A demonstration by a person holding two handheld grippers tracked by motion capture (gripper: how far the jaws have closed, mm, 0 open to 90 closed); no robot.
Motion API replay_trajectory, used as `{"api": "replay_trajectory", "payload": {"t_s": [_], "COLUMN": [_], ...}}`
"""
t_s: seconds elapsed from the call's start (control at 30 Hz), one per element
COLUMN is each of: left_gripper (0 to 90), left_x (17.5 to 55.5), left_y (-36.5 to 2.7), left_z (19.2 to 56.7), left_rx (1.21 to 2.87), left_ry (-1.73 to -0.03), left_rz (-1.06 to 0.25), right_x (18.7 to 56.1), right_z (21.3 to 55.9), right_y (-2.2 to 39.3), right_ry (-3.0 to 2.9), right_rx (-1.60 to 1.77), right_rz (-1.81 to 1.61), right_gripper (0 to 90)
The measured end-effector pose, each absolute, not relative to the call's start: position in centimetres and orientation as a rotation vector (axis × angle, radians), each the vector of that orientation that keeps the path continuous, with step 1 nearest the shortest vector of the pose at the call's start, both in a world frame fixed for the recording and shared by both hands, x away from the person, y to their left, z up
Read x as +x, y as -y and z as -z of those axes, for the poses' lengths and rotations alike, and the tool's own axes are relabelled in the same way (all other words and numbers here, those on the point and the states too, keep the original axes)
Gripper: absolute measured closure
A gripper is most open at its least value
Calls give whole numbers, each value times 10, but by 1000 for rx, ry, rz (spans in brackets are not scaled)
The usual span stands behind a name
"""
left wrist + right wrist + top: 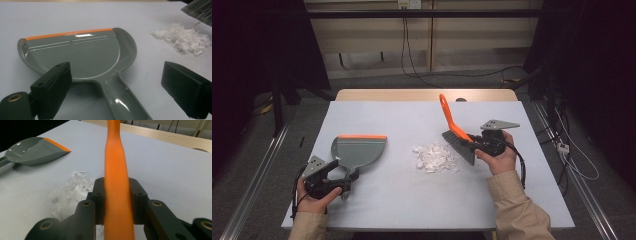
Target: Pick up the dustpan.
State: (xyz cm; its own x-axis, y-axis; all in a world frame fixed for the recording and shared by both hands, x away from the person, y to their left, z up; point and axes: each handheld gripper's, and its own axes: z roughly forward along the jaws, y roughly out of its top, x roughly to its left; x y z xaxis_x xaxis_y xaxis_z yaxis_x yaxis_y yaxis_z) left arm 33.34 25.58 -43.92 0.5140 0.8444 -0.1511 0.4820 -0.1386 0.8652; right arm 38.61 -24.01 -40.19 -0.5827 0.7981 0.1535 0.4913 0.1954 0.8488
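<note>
A grey dustpan [359,150] with an orange lip lies flat on the left of the white table top [402,200], handle toward me. My left gripper [339,180] is open; in the left gripper view its jaws stand wide on either side of the dustpan handle [120,95] without touching it. My right gripper [479,142] is shut on the orange handle of a brush [447,112], whose grey bristles [459,145] point down beside a pile of white paper scraps [434,157]. The right gripper view shows the pads [97,195] pressing the brush handle [115,157], with the scraps [72,190] to its left.
The scraps [182,37] lie between the dustpan and the brush, to the right of the dustpan [75,52]. A wooden table edge [422,94] runs behind the white top. Cables trail over the floor beyond and to the right.
</note>
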Motion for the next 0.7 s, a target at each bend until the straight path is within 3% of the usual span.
{"api": "replay_trajectory", "payload": {"t_s": [0.7], "left_gripper": [173], "left_x": [338], "left_y": [-259], "left_z": [448], "left_rx": [1817], "left_ry": [-1267], "left_rz": [-466], "right_x": [384], "right_z": [401], "right_y": [244], "right_ry": [-2135], "right_rx": [1214], "right_rz": [-1338], "right_gripper": [717]}}
